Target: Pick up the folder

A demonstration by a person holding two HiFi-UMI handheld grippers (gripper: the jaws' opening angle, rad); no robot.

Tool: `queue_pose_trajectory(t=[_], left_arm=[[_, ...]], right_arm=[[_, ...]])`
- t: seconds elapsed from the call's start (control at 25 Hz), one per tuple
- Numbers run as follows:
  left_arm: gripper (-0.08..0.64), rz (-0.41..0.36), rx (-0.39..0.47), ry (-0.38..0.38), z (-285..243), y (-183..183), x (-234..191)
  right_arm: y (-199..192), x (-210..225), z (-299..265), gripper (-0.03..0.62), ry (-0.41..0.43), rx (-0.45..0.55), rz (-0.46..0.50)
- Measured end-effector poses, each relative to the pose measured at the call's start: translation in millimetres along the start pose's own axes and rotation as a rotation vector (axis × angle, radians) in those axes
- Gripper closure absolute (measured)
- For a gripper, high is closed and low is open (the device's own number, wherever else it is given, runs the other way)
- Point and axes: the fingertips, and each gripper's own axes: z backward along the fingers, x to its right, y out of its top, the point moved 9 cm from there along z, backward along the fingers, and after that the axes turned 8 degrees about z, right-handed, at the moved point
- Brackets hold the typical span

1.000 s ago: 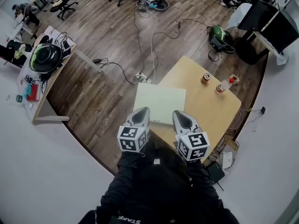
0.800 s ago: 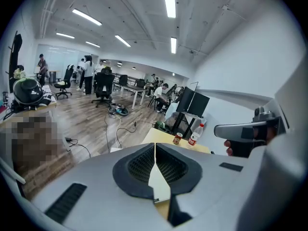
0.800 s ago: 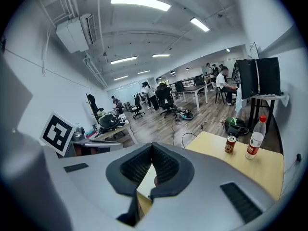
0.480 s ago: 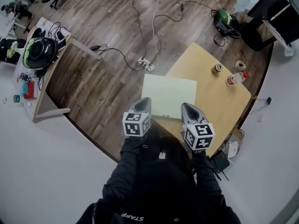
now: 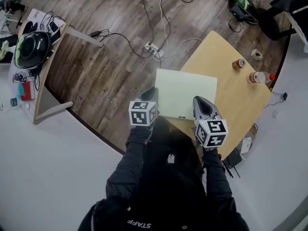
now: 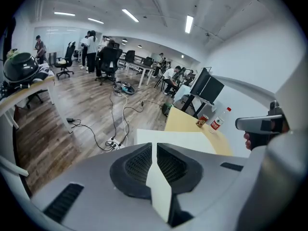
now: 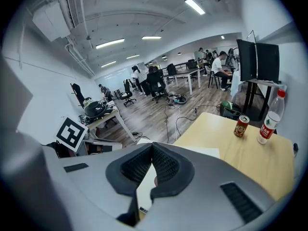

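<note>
Folder (image 5: 186, 93), pale and flat, lies on the near left part of the wooden table (image 5: 236, 97), and its left part juts past the table's edge over the plank floor. The left tool (image 5: 152, 91) hangs at the folder's near left corner with its jaws pressed together and nothing between them. The right tool (image 5: 200, 101) hangs over the near right corner, its tips likewise together and empty. Whether either tool touches the folder cannot be told. On the far right of the table, well apart from the folder, stand a drink can (image 5: 238, 64) and a plastic bottle (image 5: 260, 77) with a red cap. A power strip (image 5: 153, 48) with trailing cables lies on the floor beyond the folder, and a dark helmet (image 5: 31, 47) sits on another table at far left.
</note>
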Motion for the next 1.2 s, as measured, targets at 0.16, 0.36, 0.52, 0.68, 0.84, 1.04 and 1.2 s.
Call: queue_pose_trajectory(t=[0.16, 0.36, 0.52, 0.68, 0.84, 1.04, 1.2], left_arm=[[0.522, 0.01, -0.027, -0.034, -25.0, 2.6, -20.2], [0.408, 0.038, -0.036, -0.104, -50.4, 9.0, -39.9], [0.382, 0.044, -0.064, -0.138, -66.9, 11.4, -49.5], [0.357, 0.071, -0.09, -0.18, -84.8, 14.1, -58.1], [0.297, 0.112, -0.131, -0.257, -103.6, 16.5, -65.6], [0.212, 0.151, -0.215, -0.375, -127.7, 13.8, -72.3], [0.178, 0.178, -0.272, -0.449, -143.8, 13.2, -76.5]], right_arm=[[-3.4, 3.1, -27.3, 0.571, -0.003, -0.028, -0.014], [-7.2, 7.8, -46.2, 0.571, -0.004, -0.05, -0.027], [-12.7, 10.7, -56.2, 0.571, -0.012, -0.071, -0.038], [-12.9, 15.3, -68.0, 0.571, -0.02, -0.08, -0.049], [-11.7, 20.0, -78.2, 0.571, -0.026, -0.083, -0.063], [-13.6, 27.6, -85.9, 0.571, -0.033, -0.089, -0.082], [-17.4, 33.3, -90.7, 0.571, -0.03, -0.101, -0.089]])
